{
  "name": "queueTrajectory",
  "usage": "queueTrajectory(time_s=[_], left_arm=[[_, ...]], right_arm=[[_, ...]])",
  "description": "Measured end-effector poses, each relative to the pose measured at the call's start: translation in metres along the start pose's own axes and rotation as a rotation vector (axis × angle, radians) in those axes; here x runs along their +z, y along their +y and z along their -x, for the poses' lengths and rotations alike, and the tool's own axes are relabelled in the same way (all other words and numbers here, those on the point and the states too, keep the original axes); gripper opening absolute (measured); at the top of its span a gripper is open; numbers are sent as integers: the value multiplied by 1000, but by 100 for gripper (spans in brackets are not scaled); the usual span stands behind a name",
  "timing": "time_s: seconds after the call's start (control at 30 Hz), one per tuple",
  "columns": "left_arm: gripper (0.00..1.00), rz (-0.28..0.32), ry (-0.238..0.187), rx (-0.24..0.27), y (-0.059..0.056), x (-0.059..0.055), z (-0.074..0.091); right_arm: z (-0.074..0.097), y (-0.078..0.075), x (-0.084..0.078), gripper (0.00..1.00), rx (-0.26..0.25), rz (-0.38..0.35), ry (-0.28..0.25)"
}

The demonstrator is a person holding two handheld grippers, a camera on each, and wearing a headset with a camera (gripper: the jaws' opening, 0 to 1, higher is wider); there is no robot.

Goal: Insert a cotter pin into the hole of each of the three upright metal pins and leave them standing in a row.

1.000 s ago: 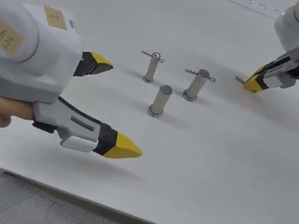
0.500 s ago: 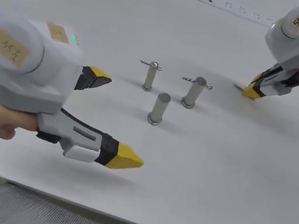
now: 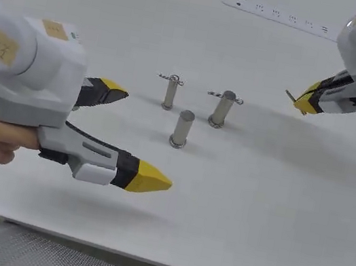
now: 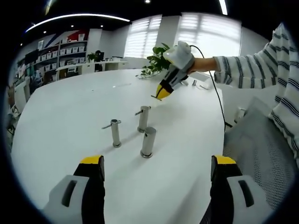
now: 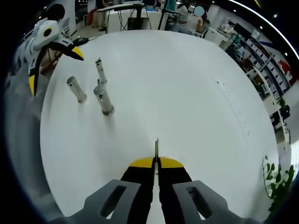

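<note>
Head view: left gripper (image 3: 139, 136) has its jaws spread wide with nothing between them. The bare pin (image 3: 181, 129) stands just ahead of the tips on the white surface (image 3: 255, 202). A fitted pin (image 3: 170, 92) and a second fitted pin (image 3: 221, 109) stand just beyond it, both already pinned through the top. The right gripper (image 3: 300, 103) has its jaws pressed together on the loose cotter pin (image 3: 289, 95), which juts forward of the tips, well apart from the bare pin. Left gripper view: all three pins are upright ahead of the spread jaws, bare one nearest, with the right gripper beyond them. Right gripper view: the cotter pin is pinched at the very tips and points straight out; the three pins sit ahead and to the left of the jaws. Judgement: the cotter pin is thin, light, springy wire, likely slippery and prone to twisting, so grip it near the head and leave the legs free. The bare pin is stiff metal on a narrow base and tips easily, so steady it low on the shaft, below the hole.
</note>
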State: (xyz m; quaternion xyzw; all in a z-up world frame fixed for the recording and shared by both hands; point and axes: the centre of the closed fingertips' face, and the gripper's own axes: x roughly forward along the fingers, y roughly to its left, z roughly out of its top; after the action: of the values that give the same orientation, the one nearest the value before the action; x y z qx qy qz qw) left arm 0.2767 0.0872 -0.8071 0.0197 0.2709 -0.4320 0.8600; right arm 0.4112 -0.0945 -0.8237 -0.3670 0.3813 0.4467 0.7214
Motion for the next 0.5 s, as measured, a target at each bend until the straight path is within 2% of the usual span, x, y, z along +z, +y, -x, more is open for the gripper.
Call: queueTrajectory(time_s=[0.23,0.33,0.4,0.5], left_arm=[[90,7,-34,-19,-2,16,-3],[87,19,-37,-27,-2,20,-5],[85,24,-39,-33,-3,23,-7],[81,40,-40,-43,-4,26,-9]], right_arm=[[20,23,9,2,-13,-9,-95],[29,29,18,2,-24,-14,-149],[34,37,26,2,-12,-23,-197],[40,45,33,2,-13,-10,-225]])
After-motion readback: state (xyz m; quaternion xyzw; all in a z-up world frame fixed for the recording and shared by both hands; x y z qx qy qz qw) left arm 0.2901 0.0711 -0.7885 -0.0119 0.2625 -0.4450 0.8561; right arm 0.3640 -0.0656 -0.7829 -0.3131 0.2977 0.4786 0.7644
